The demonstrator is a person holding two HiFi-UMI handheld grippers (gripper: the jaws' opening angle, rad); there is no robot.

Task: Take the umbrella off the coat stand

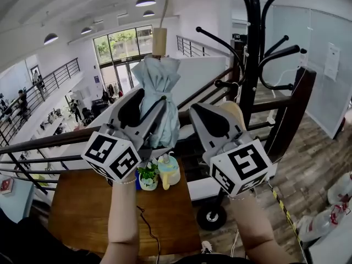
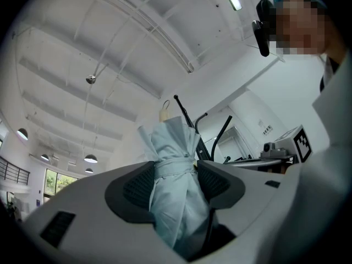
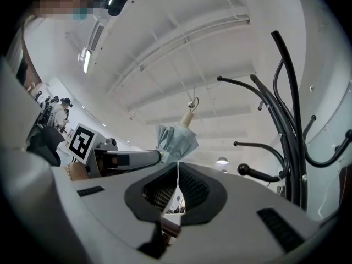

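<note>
Clearly the hazards now sit with the grip and the things around it, since the umbrella (image 1: 158, 81) looks free of the coat stand (image 1: 253, 54): it stands upright to the left of the stand, apart from every hook.

Farthest from the stand, the left tool (image 1: 149, 100) is clamped on the umbrella's folded blue cloth at the tie band, one pad on each side. That hold is on soft fabric, not on the shaft, and the wooden handle (image 1: 159, 40) rides high above the pads. The bundle could slide down through the tool or tip over if the pads ease off or the wrist jerks.

Below the umbrella, and left of the stand's foot, the worktop (image 1: 77, 213) carries a small potted plant (image 1: 147, 176) and a yellow jug (image 1: 169, 170). A dropped umbrella would likely knock them.

Nearer the stand, the right tool (image 1: 214, 108) has its jaws together with nothing that I can make out between them, so it gives the umbrella no support. It could bump the bundle if it crowds in.

Closest to the stand are its black hooks (image 1: 220, 40). A swing of the umbrella toward them could snag the thin cord (image 3: 192, 103) on the handle and hang it up again.
</note>
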